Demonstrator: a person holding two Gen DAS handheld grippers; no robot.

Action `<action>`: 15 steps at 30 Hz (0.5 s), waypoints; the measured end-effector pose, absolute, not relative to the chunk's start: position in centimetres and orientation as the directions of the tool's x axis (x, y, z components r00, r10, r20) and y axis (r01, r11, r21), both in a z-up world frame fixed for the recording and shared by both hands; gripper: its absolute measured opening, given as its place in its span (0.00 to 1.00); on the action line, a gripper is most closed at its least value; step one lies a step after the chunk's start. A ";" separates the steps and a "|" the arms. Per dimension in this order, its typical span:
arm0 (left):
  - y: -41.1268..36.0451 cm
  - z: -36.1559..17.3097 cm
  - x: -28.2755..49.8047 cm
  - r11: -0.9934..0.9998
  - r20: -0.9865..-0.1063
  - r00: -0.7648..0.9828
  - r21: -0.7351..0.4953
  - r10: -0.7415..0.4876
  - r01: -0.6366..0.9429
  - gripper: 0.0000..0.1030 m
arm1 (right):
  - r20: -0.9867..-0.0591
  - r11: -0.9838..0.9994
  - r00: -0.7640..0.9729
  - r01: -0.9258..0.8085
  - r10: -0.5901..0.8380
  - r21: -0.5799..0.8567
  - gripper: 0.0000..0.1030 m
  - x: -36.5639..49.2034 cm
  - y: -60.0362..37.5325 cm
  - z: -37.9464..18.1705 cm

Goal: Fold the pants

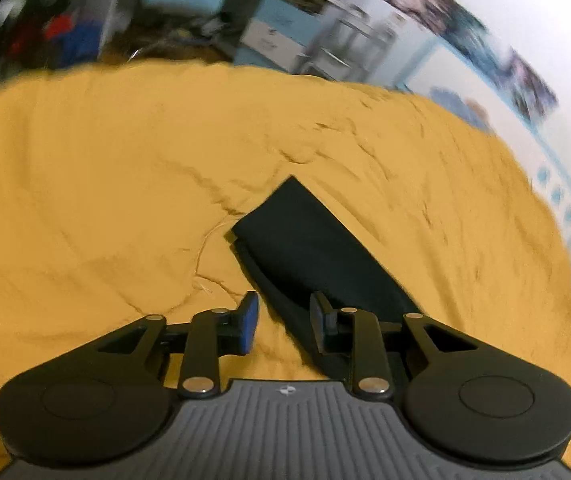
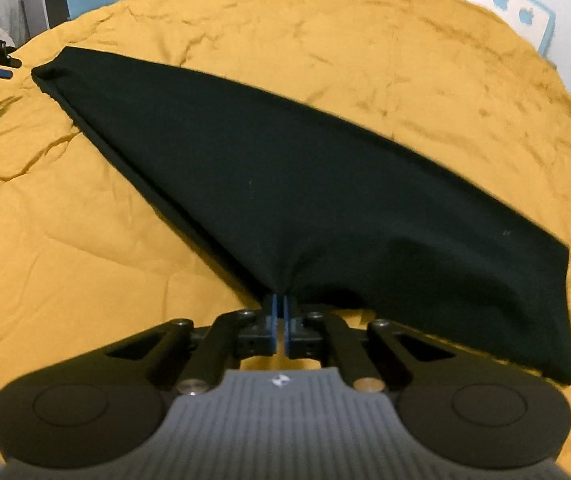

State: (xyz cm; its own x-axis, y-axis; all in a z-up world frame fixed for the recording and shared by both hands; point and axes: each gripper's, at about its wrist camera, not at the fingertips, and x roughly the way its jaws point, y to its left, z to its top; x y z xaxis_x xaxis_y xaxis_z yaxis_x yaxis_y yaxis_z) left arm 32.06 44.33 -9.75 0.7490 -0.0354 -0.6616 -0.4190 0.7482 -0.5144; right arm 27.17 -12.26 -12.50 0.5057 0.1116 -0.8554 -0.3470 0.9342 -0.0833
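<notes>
Two jaws: right gripper (image 2: 279,306) pinches lengthwise-folded pants (image 2: 285,184); left gripper (image 1: 283,320) gapes empty.

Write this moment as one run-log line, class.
task: fold pants | right hand-held gripper: shut on pants edge | left hand-held gripper: open, above pants | surface: yellow bedcover

My left gripper (image 1: 283,322) fills the bottom of the frame, its jaws apart and holding nothing. The dark pants (image 1: 313,256) lie folded into a narrow strip on the yellow bedspread (image 1: 105,184), running from centre frame down under my right-hand finger (image 1: 319,320).
</notes>
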 end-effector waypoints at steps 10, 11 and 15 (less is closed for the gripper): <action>48.1 -15.4 34.5 0.457 -0.564 0.826 -0.734 0.003 -0.503 0.25 | -0.869 0.939 0.485 -0.334 0.101 -0.078 0.00 27.9 -11.7 -12.0; 48.0 -15.5 34.8 0.466 -0.573 0.820 -0.724 0.007 -0.510 0.04 | -0.866 0.941 0.489 -0.330 0.101 -0.076 0.00 27.9 -11.8 -11.7; 47.7 -11.6 34.8 0.594 -0.548 0.834 -0.652 0.058 -0.470 0.03 | -0.850 0.939 0.519 -0.328 0.091 -0.100 0.00 28.0 -12.0 -10.0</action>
State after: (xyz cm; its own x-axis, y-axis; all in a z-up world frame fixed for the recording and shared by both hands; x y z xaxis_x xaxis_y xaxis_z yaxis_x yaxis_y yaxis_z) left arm 34.83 47.74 -11.63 0.8342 0.0579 -0.5485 -0.4702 0.5945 -0.6523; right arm 28.05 -11.99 -10.03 0.5187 0.0910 -0.8501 -0.3284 0.9392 -0.0998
